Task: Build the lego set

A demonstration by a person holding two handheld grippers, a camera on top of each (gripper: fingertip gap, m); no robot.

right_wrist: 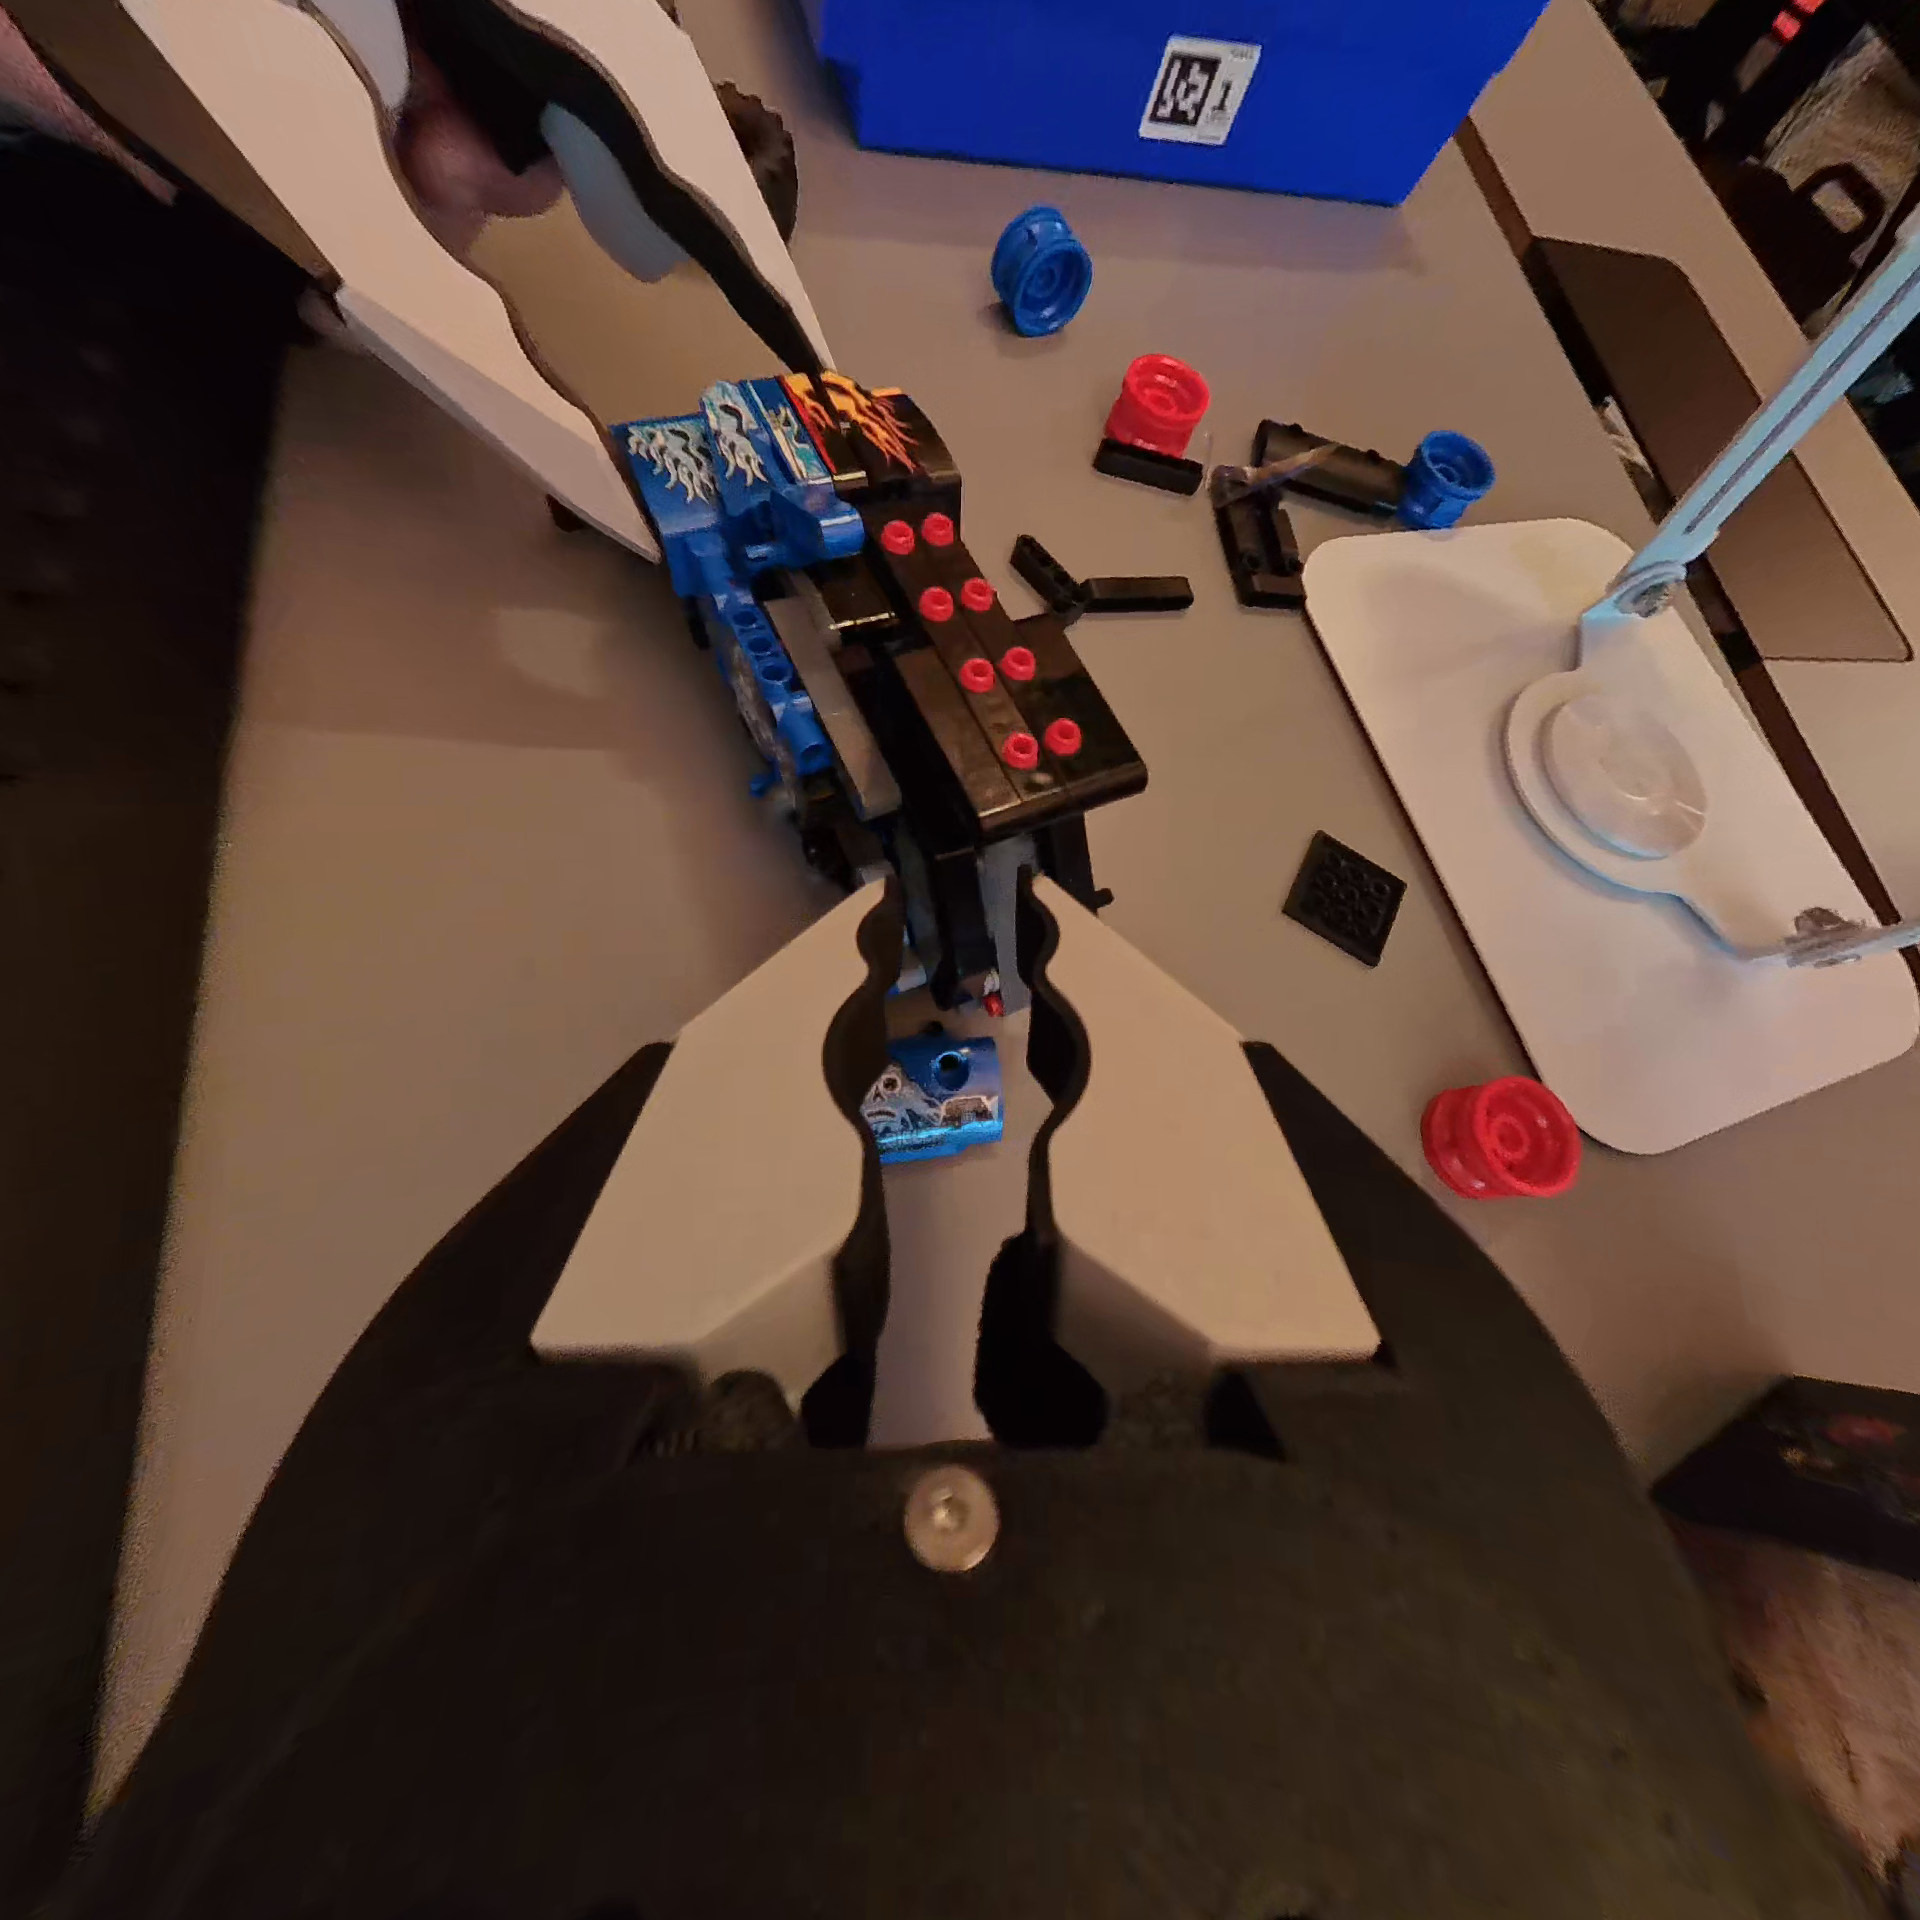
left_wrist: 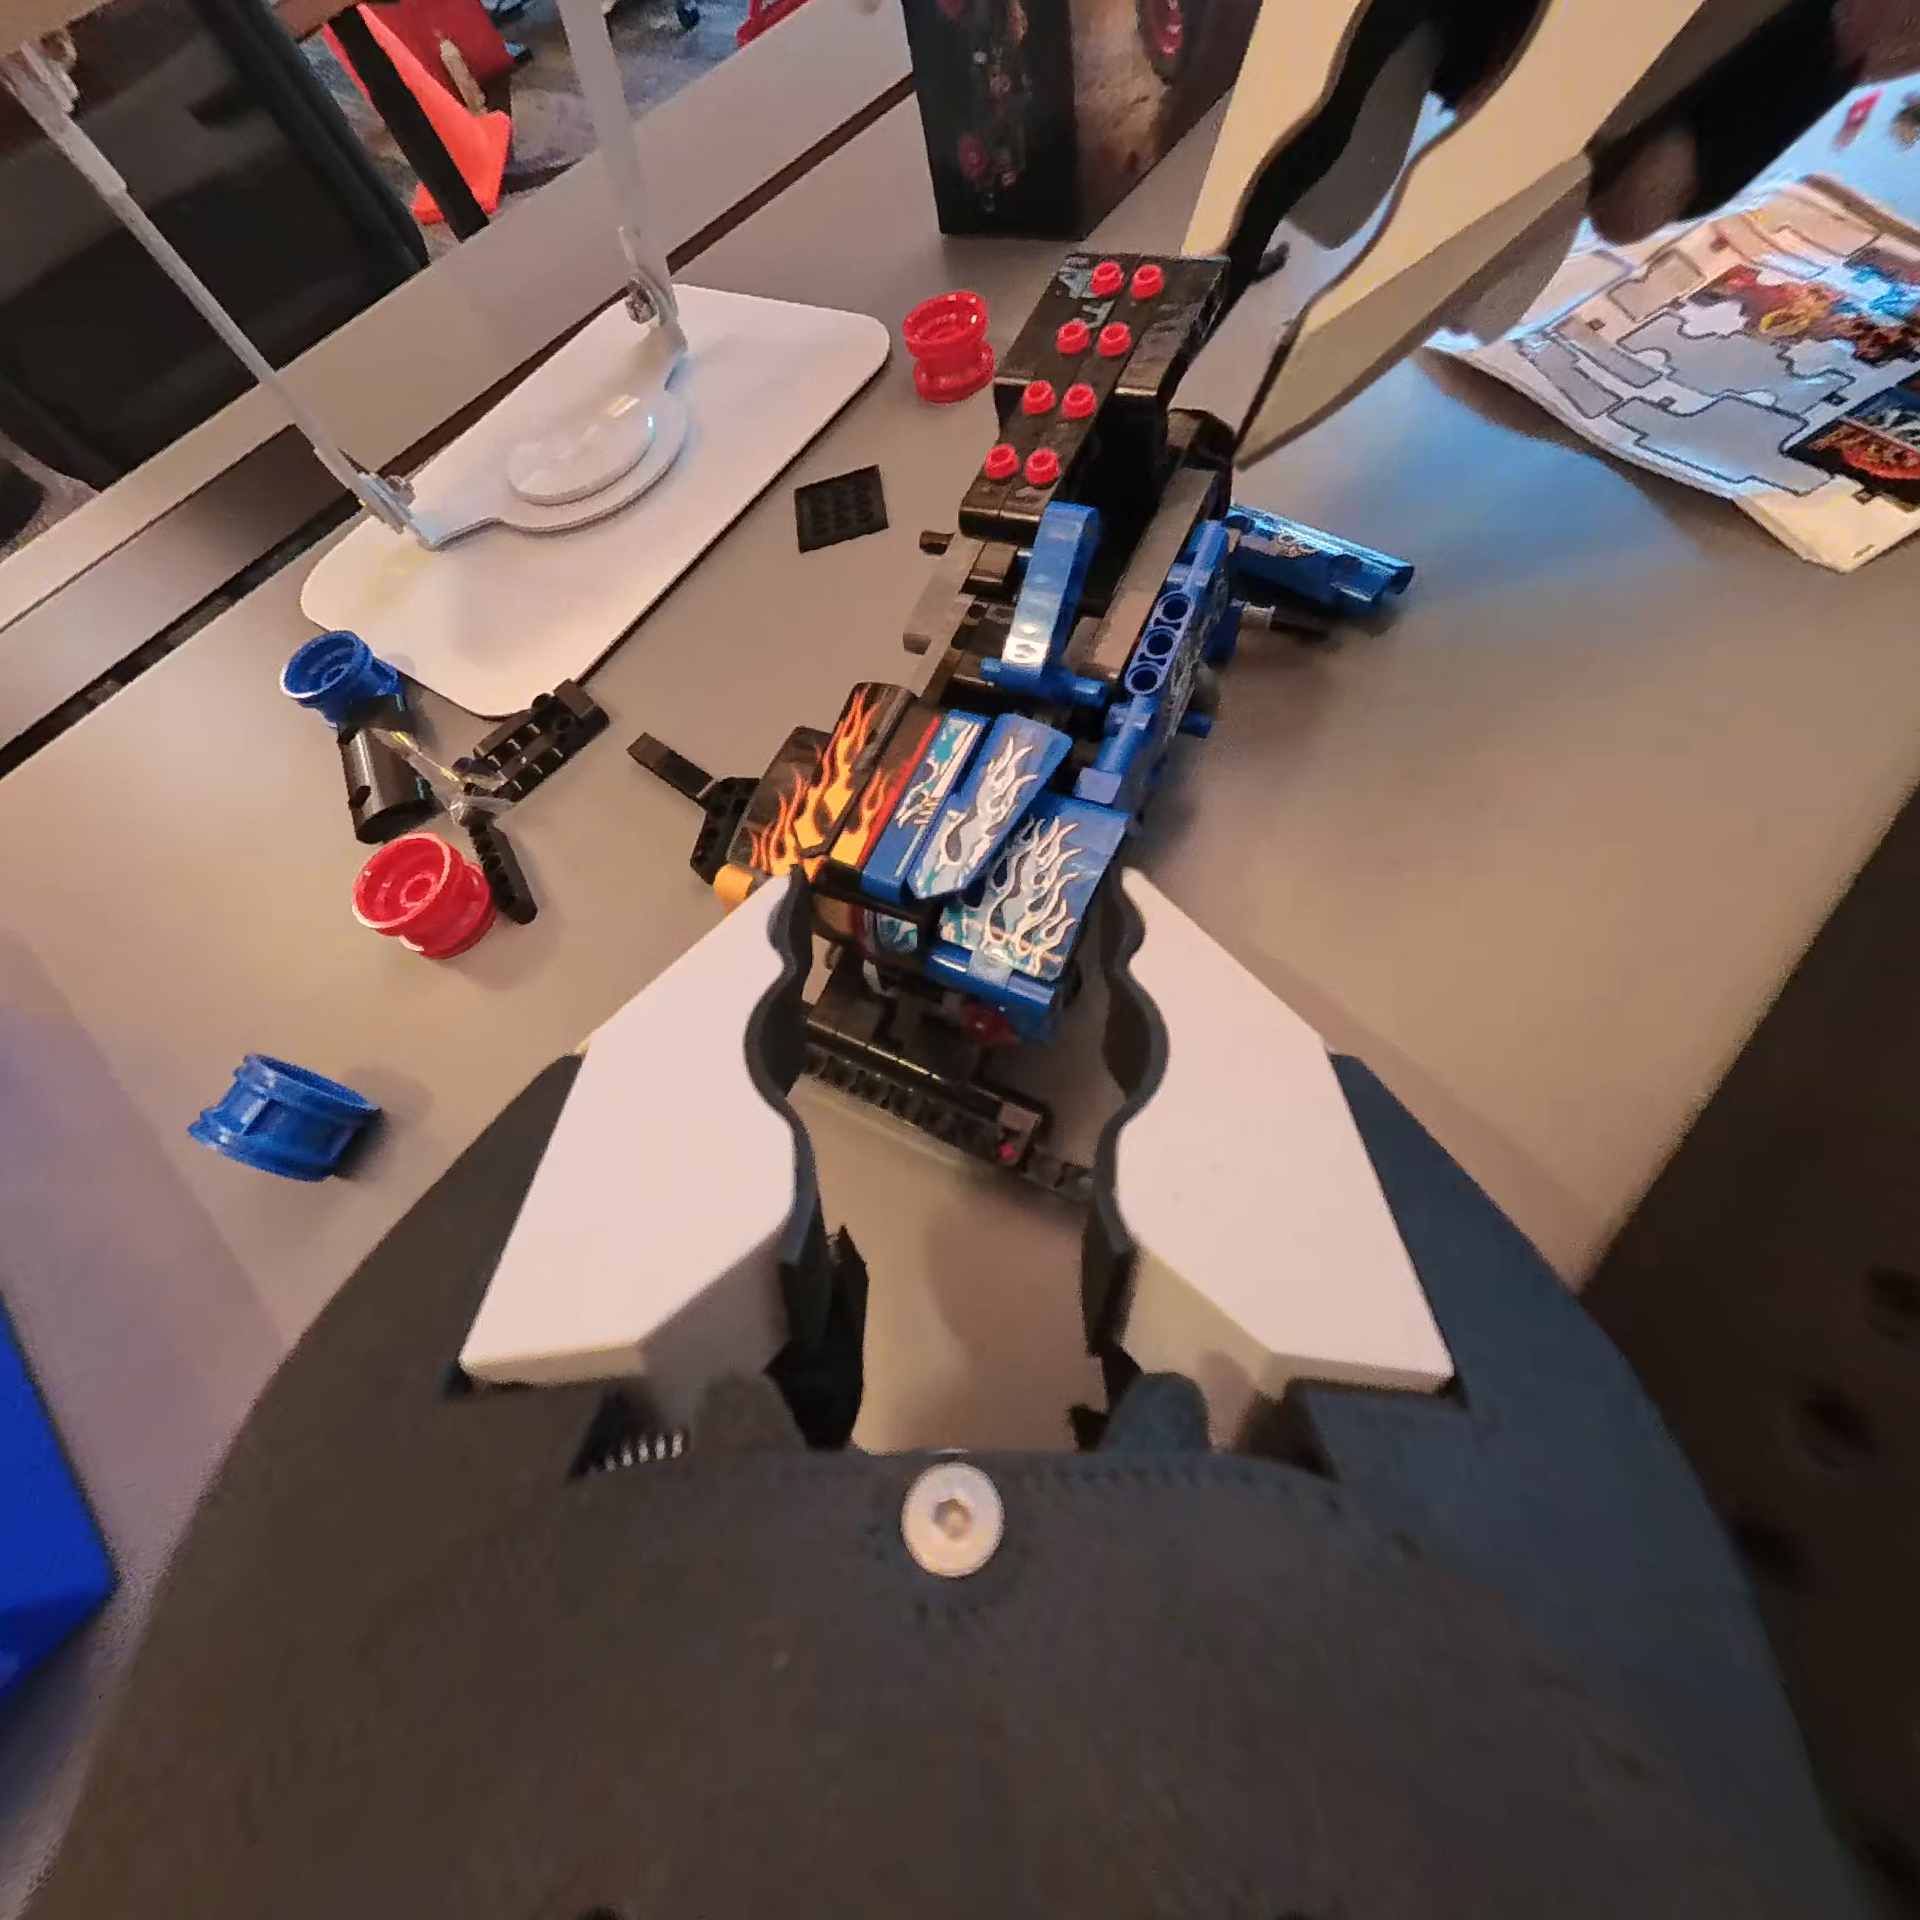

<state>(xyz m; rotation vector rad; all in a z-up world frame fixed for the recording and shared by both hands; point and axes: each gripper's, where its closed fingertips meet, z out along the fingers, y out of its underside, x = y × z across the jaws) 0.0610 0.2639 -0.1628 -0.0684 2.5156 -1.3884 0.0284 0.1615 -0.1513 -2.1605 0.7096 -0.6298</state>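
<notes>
Left claw [left_wrist: 951, 894] and right claw [right_wrist: 961, 894] clamp the lego truck [left_wrist: 1049, 644] amid loose wheel hubs [left_wrist: 421, 894].

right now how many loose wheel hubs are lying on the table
4: a red hub by the near corner of the white lamp base, a red one on a black piece, a blue one beside black parts, a blue one near the blue bin. Others may be hidden.

The left gripper [left_wrist: 951, 904] and right gripper [right_wrist: 961, 904] are showing dark textured bodies, pale wedge fingers [left_wrist: 665, 1174] with wavy black inner edges, and a silver screw [left_wrist: 951, 1519] each
</notes>
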